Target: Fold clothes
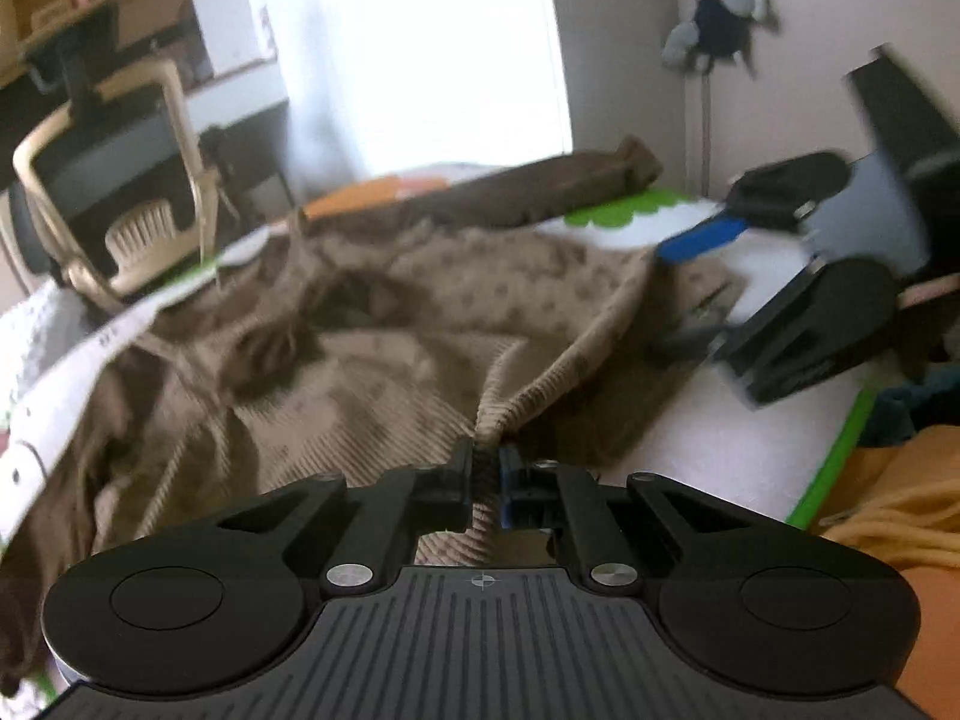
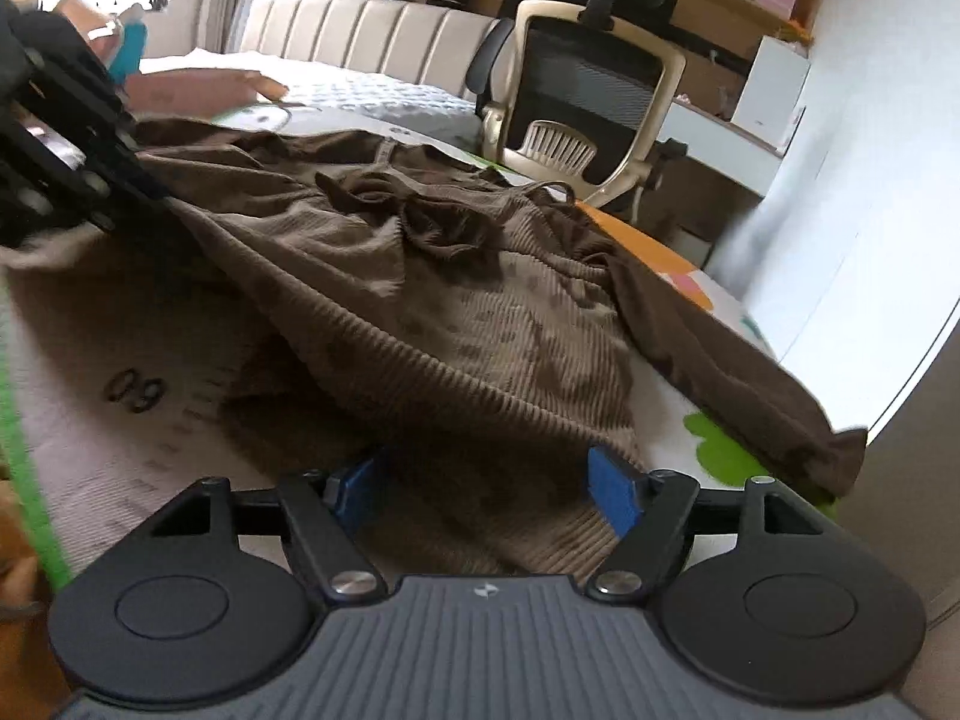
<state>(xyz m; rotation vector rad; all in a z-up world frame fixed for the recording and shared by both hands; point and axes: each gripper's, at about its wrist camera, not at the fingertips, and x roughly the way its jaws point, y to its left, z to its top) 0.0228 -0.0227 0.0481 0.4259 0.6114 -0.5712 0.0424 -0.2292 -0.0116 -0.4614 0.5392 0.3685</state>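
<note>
A brown ribbed garment (image 1: 384, 336) with darker spots lies crumpled on a white mat (image 1: 720, 444). My left gripper (image 1: 485, 474) is shut on a bunched edge of it and lifts that edge. My right gripper (image 2: 486, 492) is open, its blue pads either side of the garment's (image 2: 420, 300) near hem, low over the mat (image 2: 120, 420). The right gripper also shows in the left wrist view (image 1: 708, 282), blurred, at the garment's right edge. The left gripper shows in the right wrist view (image 2: 66, 138) at the far left.
A darker brown garment (image 1: 564, 186) lies along the mat's far side. An office chair (image 2: 576, 102) stands beside the mat, with a bed (image 2: 360, 60) and a desk behind. An orange cloth (image 1: 888, 504) lies at the right. The mat has a green border (image 2: 24, 450).
</note>
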